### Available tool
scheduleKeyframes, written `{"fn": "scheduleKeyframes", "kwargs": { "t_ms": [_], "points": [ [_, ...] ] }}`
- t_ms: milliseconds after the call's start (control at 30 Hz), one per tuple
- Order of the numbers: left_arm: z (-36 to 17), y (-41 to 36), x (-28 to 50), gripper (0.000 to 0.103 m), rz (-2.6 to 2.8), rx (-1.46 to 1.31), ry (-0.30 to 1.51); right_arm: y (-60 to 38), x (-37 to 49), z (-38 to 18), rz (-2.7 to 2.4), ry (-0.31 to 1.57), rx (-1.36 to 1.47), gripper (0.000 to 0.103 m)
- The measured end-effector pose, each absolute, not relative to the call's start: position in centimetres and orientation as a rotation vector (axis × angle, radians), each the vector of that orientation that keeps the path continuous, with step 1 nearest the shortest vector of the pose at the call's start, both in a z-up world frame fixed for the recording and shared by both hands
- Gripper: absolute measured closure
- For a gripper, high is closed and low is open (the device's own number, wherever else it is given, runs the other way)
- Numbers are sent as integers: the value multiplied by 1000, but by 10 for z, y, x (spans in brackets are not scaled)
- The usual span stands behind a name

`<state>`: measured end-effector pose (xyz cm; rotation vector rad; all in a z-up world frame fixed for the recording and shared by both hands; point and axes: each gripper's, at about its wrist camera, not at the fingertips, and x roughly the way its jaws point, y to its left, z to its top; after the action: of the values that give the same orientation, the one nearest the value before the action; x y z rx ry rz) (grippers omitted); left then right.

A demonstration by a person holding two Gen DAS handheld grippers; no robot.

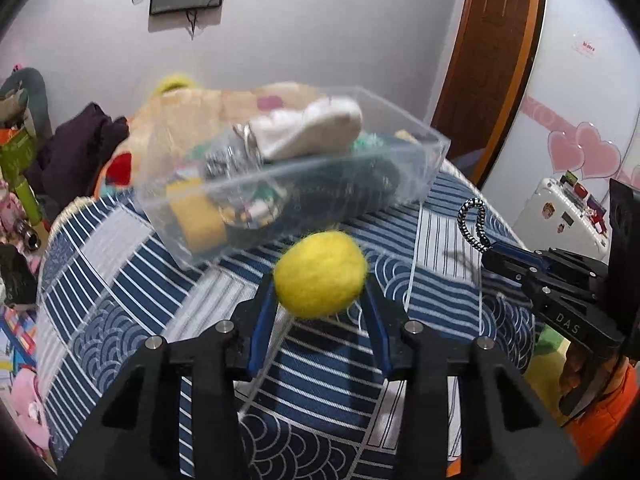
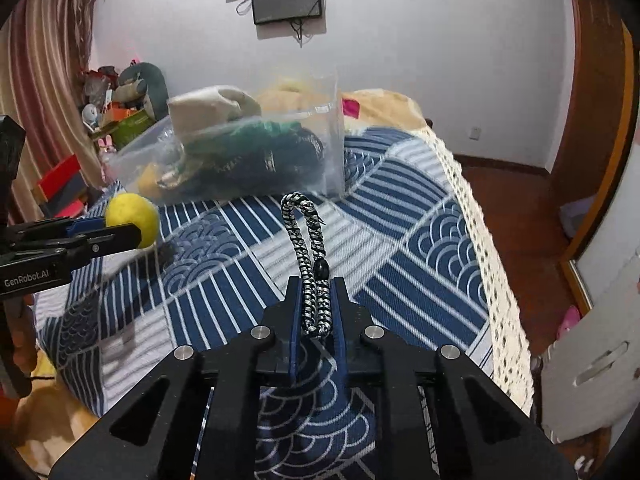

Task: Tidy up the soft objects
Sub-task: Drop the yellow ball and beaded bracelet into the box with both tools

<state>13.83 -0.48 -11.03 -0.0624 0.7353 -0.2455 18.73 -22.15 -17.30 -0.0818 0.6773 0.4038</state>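
My left gripper [image 1: 320,280] is shut on a yellow felt ball [image 1: 320,272] and holds it above the blue patterned bedspread [image 1: 120,288], just in front of a clear plastic bin [image 1: 292,184] filled with soft items. The ball also shows in the right wrist view [image 2: 132,220]. My right gripper [image 2: 316,292] is shut on a black-and-white braided cord loop [image 2: 308,248], which sticks up from the jaws. The cord loop also shows at the right of the left wrist view [image 1: 474,224]. The bin [image 2: 240,152] lies beyond both grippers.
A beige plush blanket [image 1: 192,108] and dark clothing [image 1: 84,148] lie behind the bin. Toys and boxes [image 2: 120,116] crowd the left bedside. The bed's lace edge [image 2: 488,260] drops to a wooden floor on the right. A white suitcase [image 1: 568,208] stands by the wardrobe.
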Motion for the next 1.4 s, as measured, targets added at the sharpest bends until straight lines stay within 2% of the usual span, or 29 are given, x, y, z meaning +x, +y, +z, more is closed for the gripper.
{"fn": "scheduleKeyframes", "kwargs": {
  "t_ms": [367, 600, 1200, 1300, 1400],
  "points": [
    [-53, 22, 149, 61, -196, -83, 580, -199, 207, -110, 444, 497, -45, 90],
    [-48, 31, 180, 61, -189, -110, 602, -180, 239, -92, 436, 443, -26, 90],
    [-97, 32, 236, 61, -115, -82, 733, -125, 298, -136, 449, 642, -86, 90],
    [-99, 34, 235, 57, -110, -92, 734, -123, 298, -136, 452, 653, -102, 88],
    [-99, 40, 233, 44, -110, -116, 741, -120, 295, -135, 439, 649, -148, 85]
  ]
}}
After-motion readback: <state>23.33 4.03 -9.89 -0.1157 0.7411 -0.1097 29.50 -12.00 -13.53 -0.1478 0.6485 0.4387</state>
